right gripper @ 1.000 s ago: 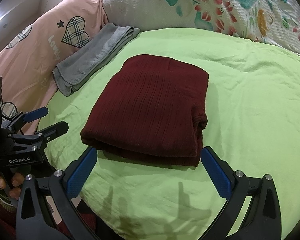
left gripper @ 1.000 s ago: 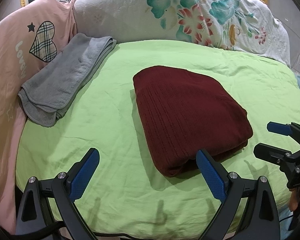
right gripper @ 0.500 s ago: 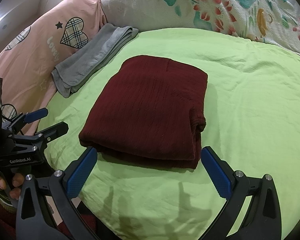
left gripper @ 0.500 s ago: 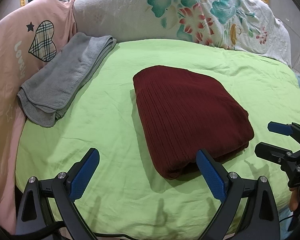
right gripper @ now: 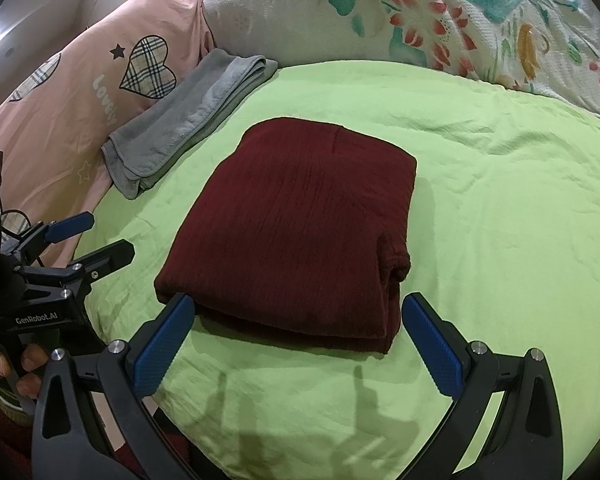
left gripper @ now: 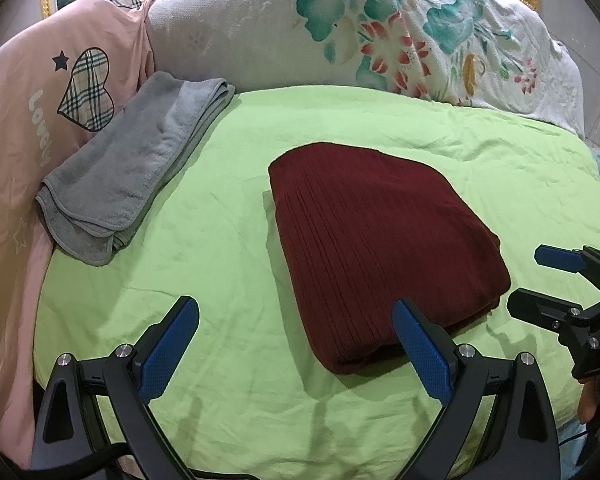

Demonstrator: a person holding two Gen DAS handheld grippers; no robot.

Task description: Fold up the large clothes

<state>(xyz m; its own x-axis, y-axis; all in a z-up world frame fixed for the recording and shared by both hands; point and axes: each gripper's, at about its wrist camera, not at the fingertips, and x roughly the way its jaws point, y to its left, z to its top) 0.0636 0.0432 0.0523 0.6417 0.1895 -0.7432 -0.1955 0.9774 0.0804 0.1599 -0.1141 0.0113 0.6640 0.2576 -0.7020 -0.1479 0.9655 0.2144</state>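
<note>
Folded maroon garment (right gripper: 296, 232): underside and inner layers hidden

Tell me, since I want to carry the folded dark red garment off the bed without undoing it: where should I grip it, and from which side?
Probably the near edge of the folded dark red garment, coming in low from the front. Its layers stack thick there, and the right gripper already straddles it, open. The left gripper could take the near left corner.
</note>
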